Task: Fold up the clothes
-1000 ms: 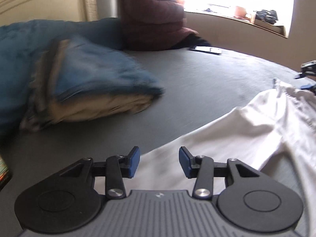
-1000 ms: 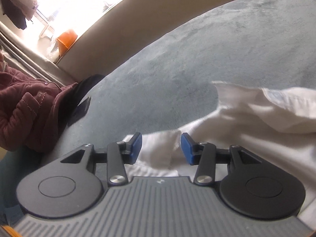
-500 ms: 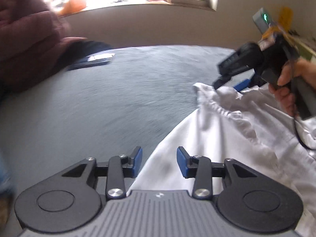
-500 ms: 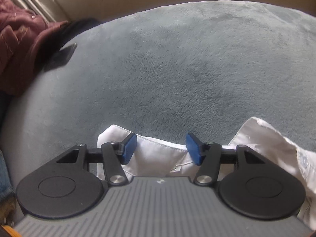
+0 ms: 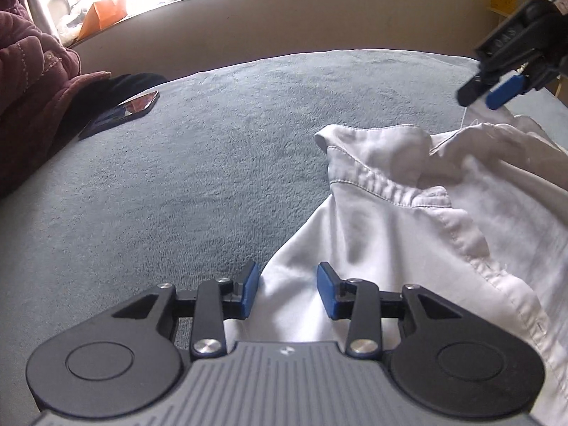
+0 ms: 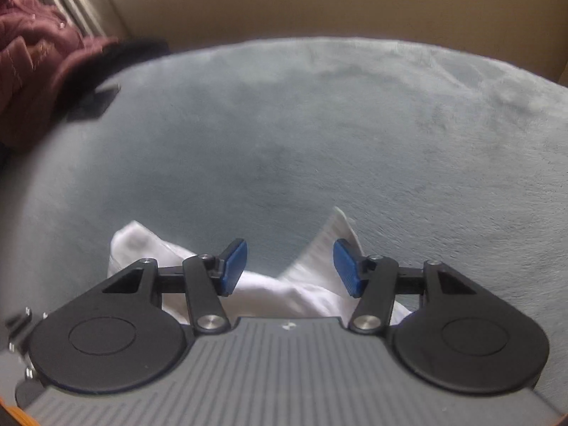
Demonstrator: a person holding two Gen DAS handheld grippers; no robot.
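Left gripper (image 5: pixel 285 291) open over white shirt (image 5: pixel 408 220); right gripper (image 6: pixel 289 266) open above collar (image 6: pixel 333 241).

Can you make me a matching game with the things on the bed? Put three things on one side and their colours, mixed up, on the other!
Things:
1. shirt
2. phone
3. bed cover

Colours:
a. black
b. blue-grey
c. white

Pairs: 1-c, 2-a, 3-b
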